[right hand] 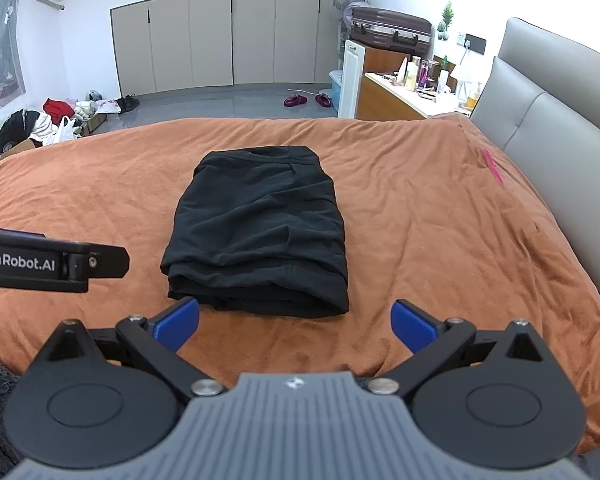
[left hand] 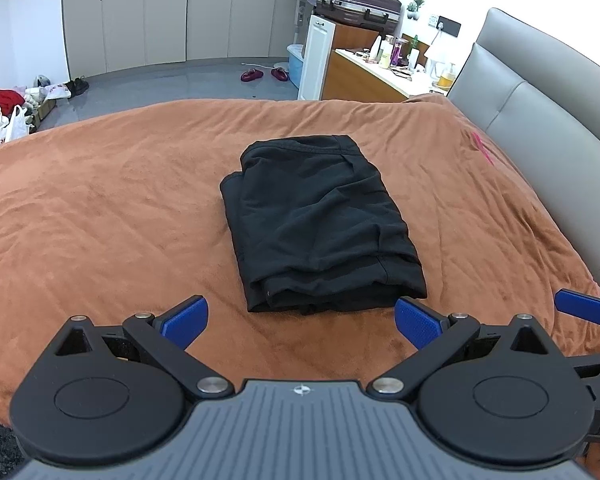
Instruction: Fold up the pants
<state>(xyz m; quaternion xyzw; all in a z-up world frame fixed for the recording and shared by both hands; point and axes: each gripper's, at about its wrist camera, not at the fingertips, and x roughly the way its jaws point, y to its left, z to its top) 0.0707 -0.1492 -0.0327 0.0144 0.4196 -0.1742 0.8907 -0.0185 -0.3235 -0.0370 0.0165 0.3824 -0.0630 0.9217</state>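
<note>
Pants (left hand: 320,224), black, folded into a compact stack at mid-bed on the orange blanket (left hand: 100,208); my left gripper (left hand: 302,322) and right gripper (right hand: 296,322) both hover before it, jaws wide apart, empty.
</note>
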